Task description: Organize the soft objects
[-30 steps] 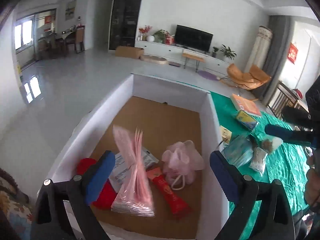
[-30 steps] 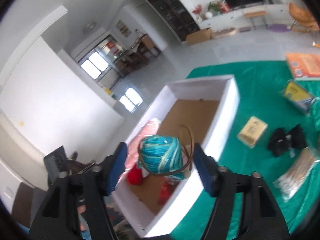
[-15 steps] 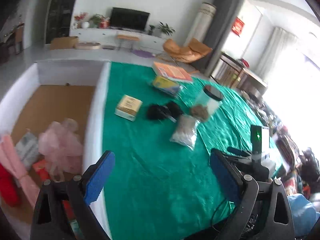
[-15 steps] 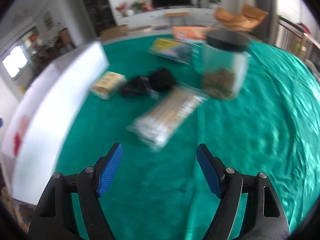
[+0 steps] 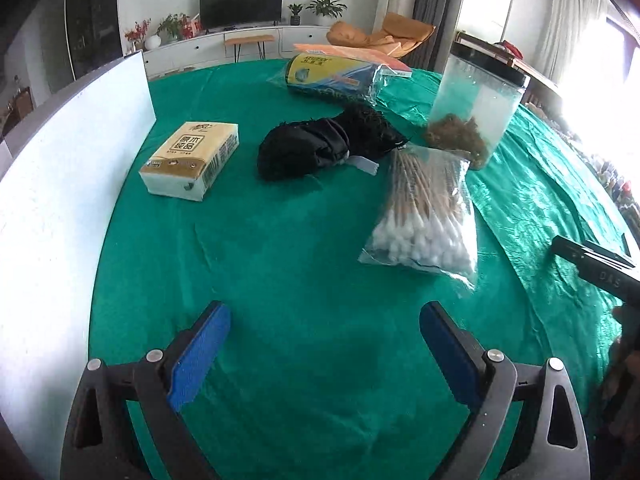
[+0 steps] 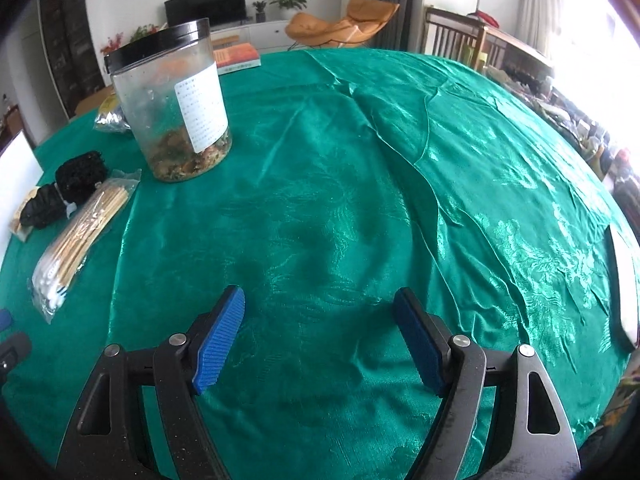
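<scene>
A black fuzzy bundle (image 5: pixel 328 140) lies on the green tablecloth (image 5: pixel 288 264), between a tissue pack (image 5: pixel 191 160) and a bag of cotton swabs (image 5: pixel 424 216). A yellow-blue packet (image 5: pixel 332 76) lies farther back. The white box wall (image 5: pixel 60 184) stands at the left. My left gripper (image 5: pixel 324 336) is open and empty, near the cloth's front. My right gripper (image 6: pixel 320 320) is open and empty over bare cloth (image 6: pixel 400 160). In the right wrist view the black bundle (image 6: pixel 64 192) and the swab bag (image 6: pixel 80 228) lie at far left.
A clear jar with a black lid (image 5: pixel 476 100) stands behind the swabs; it also shows in the right wrist view (image 6: pixel 176 104). An orange book (image 6: pixel 236 56) lies at the table's back. A white object (image 6: pixel 624 280) sits at the right edge.
Both grippers swung right, away from the box and over the table. The right gripper no longer holds the teal item; the pink bag that hung before the left gripper now lies in the box.
</scene>
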A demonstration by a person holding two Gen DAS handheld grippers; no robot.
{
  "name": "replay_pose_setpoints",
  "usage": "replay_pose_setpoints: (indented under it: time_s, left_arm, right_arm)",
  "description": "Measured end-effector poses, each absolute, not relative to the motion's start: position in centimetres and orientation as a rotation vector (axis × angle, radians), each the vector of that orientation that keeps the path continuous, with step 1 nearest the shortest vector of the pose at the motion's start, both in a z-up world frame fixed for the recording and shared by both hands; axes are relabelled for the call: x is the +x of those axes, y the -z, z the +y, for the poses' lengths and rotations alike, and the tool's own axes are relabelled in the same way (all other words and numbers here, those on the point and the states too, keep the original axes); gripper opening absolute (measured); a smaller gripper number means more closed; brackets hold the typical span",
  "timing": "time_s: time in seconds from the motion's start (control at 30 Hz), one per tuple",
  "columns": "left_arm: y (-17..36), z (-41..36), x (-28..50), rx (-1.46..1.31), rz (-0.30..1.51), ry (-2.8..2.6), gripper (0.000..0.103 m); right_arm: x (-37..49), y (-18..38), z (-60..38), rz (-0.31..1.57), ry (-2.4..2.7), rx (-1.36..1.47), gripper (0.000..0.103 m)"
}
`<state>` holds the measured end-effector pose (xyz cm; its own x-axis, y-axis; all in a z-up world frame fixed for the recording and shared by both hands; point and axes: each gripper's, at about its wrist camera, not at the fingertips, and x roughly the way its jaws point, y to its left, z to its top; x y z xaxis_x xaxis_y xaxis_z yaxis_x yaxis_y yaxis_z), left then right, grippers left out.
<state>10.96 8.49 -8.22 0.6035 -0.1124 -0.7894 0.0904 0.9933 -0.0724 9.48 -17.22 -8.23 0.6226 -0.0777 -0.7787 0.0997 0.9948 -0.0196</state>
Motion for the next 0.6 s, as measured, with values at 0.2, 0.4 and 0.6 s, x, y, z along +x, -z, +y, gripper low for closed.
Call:
replay_pose_setpoints:
  time_s: [0.2, 0.4, 0.6]
  left_arm:
    - [8.5, 7.8, 11.4, 0.037, 0.936, 0.108, 0.103]
    - [8.6, 7.8, 11.5, 0.038, 0.936, 0.108, 0.103]
    - [8.6, 7.8, 11.5, 0.038, 0.936, 0.107, 0.103]
  right_arm:
    - [12.2, 8.3, -16.6, 0.896, 0.122, 0.013, 0.084]
    - [13.6, 8.5, -17.1, 0.901, 0.132, 0.061, 0.092]
    - [13.6, 8.5, -17.1, 0.901, 0.132, 0.062, 0.092]
